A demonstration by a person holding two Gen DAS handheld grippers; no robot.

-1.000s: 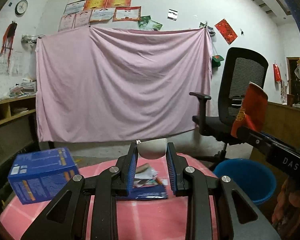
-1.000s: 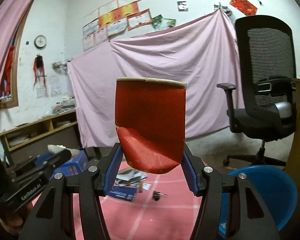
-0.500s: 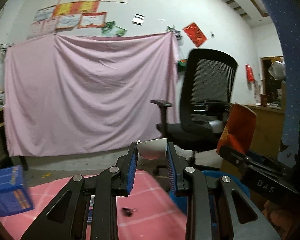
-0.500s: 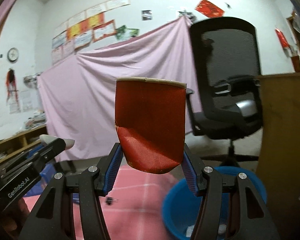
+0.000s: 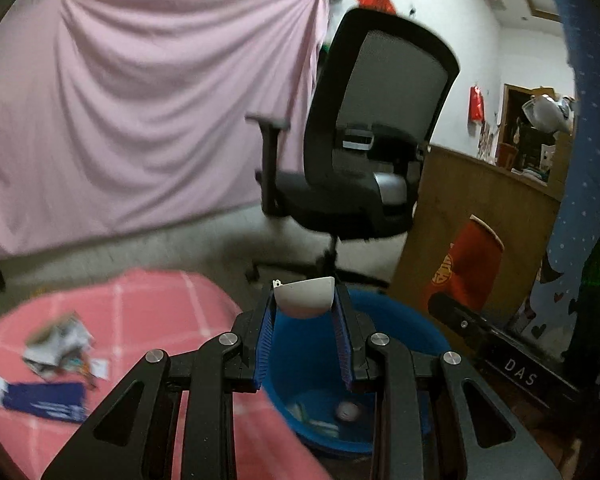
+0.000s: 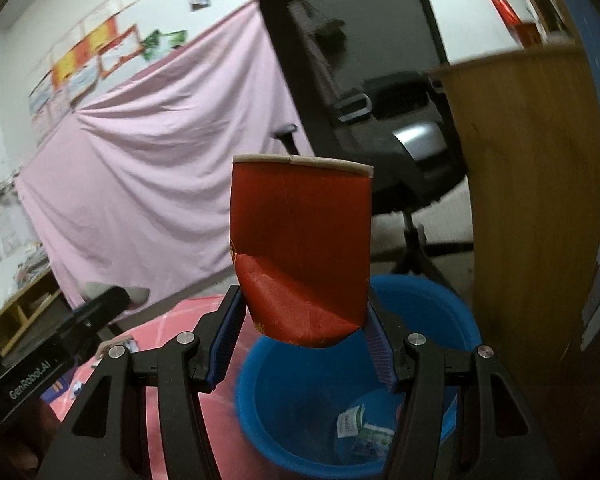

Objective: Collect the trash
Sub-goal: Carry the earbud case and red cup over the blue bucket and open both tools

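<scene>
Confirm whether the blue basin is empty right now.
No: the blue basin already holds several scraps of paper trash lying on its bottom, seen from the right wrist.

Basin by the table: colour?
Blue basin; clearest in the right wrist view.

One red cup (image 6: 300, 252), one white scrap (image 5: 305, 296), one blue basin (image 6: 432, 320), one chair (image 5: 364, 152), two tools.

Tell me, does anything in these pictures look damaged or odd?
Yes. The red paper cup held in the right tool is crushed: its lower side is dented and creased, so it no longer looks round.
</scene>
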